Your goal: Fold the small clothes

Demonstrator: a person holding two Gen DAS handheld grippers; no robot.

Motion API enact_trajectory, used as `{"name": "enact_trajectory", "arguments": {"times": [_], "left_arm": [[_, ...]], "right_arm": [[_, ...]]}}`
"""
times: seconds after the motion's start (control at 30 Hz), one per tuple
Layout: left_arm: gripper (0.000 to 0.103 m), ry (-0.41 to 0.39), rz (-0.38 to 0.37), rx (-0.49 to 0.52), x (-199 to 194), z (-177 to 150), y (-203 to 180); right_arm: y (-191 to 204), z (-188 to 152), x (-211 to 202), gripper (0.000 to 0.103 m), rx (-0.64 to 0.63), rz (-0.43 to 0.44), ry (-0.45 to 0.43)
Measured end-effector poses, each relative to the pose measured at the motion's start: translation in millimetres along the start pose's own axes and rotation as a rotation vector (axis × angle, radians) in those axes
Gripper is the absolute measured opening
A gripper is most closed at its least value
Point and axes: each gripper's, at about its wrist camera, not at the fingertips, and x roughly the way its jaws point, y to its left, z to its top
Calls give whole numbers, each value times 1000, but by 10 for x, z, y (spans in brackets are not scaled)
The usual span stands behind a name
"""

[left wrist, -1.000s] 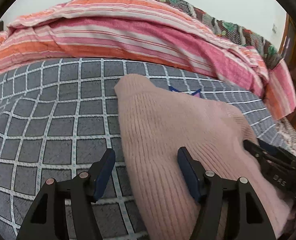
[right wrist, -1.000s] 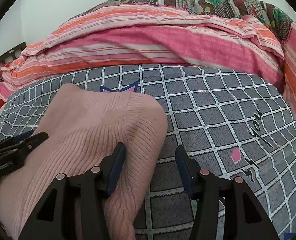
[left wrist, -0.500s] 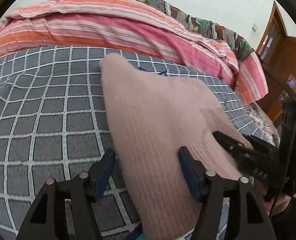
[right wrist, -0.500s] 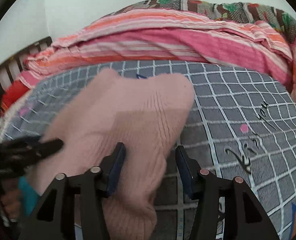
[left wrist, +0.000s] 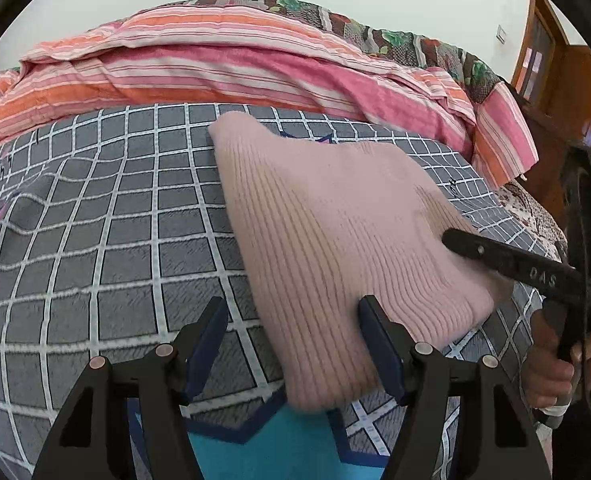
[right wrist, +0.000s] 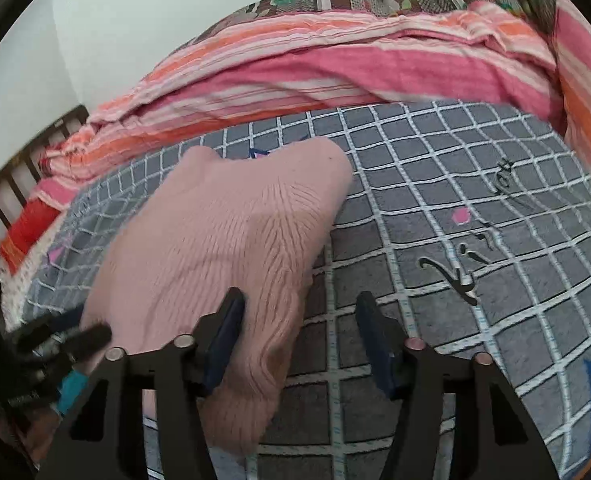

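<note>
Pink knit (left wrist: 335, 232) spread flat on the checked bed sheet (left wrist: 107, 216), below a striped blanket (left wrist: 215, 64). Left tongs (left wrist: 291, 344) parted over its near edge, pads seemingly not pressing. Right tongs (right wrist: 299, 340) likewise parted over the opposite edge; contact hard to judge, blurred.
</note>
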Motion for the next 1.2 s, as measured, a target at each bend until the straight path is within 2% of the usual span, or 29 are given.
{"name": "enact_trajectory", "arguments": {"times": [0.1, 0.13, 0.23, 0.27, 0.33, 0.43, 0.5, 0.57, 0.63, 0.7, 0.8, 0.87, 0.93, 1.07, 1.13, 1.2], "left_arm": [[67, -9, 12, -44, -42, 59, -1], [67, -15, 26, -37, -76, 103, -22], [67, -39, 56, -11, -179, 143, -48], [67, -38, 64, -10, -191, 140, -41], [67, -12, 68, -14, -141, 110, -17], [67, 37, 63, -23, -68, 57, -9], [67, 16, 62, -17, -135, 69, -15], [67, -9, 63, -22, -186, 146, -6], [67, -26, 93, -36, -161, 291, 3], [66, -35, 105, -50, -92, 418, 14], [67, 18, 121, -40, 131, 537, 26], [69, 26, 132, -15, 233, 504, 14], [72, 10, 158, 16, 293, 427, -18], [73, -61, 214, 46, 332, 321, -98], [74, -69, 207, 30, 351, 316, -83], [74, -60, 164, -9, 369, 324, -5]], "right_arm": [[115, 84, 25, 19, -20, 19, -7], [160, 108, 9, 15, -34, -1, -28], [200, 85, -184, 13, -52, 23, -125], [201, 55, -169, 13, -68, -1, -122], [167, -2, 29, 12, -76, -64, -44], [147, 29, 11, 19, -71, -82, -38], [182, 99, -60, 24, -71, -102, -35], [258, 174, -156, 25, -97, -113, -71], [301, 219, -209, 35, -116, -131, -105], [333, 272, -189, 39, -113, -100, -117], [415, 333, -27, 39, -147, -101, -80], [426, 264, 170, 41, -185, -161, -19], [394, 162, 278, 45, -203, -180, -6], [361, 112, 350, 45, -190, -176, -19], [359, 118, 384, 45, -189, -176, -19], [315, 119, 401, 45, -169, -152, -17]]}}
